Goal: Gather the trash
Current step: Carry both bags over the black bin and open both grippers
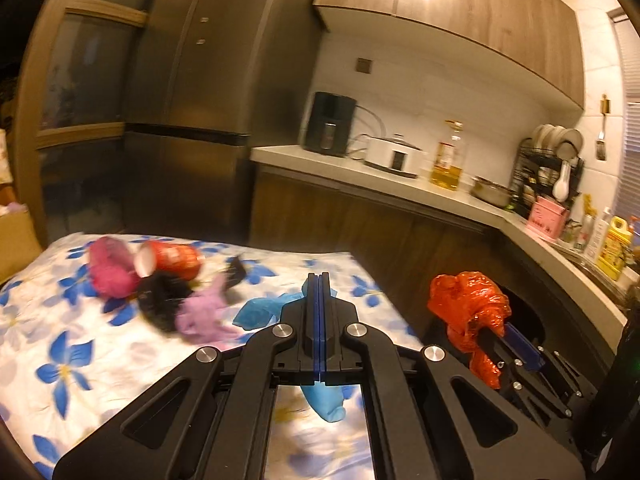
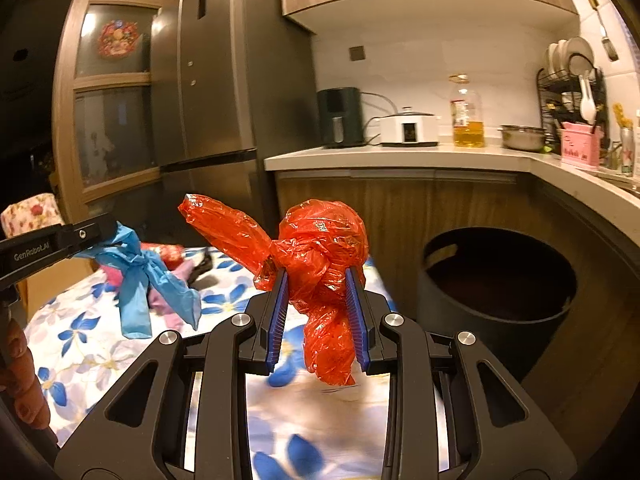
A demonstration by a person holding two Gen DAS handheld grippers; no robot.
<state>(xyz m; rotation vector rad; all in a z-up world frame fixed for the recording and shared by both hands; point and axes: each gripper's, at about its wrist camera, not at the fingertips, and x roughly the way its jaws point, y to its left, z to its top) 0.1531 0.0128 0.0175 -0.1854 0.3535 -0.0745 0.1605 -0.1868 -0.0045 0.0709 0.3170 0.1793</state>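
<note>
A knotted blue plastic bag [image 2: 148, 280] hangs from my left gripper [image 1: 320, 278], whose jaws are shut on it; the bag shows on both sides of the fingers [image 1: 260, 310]. My right gripper [image 2: 318, 276] is shut on a crumpled red plastic bag [image 2: 320, 248], held above the table's right edge. In the left wrist view the red bag [image 1: 468, 308] is to the right, in front of a black bin [image 1: 528, 320]. The bin [image 2: 496, 280] stands open on the floor, right of the table. More trash lies at the table's far end: a red cup [image 1: 172, 258], pink, black and purple pieces.
The table has a white cloth with blue flowers [image 1: 60, 340]. A dark fridge [image 2: 224, 92] stands behind it. A kitchen counter [image 2: 400, 156] with appliances, an oil bottle and a dish rack runs along the right. A person's hand [image 2: 20, 380] shows at lower left.
</note>
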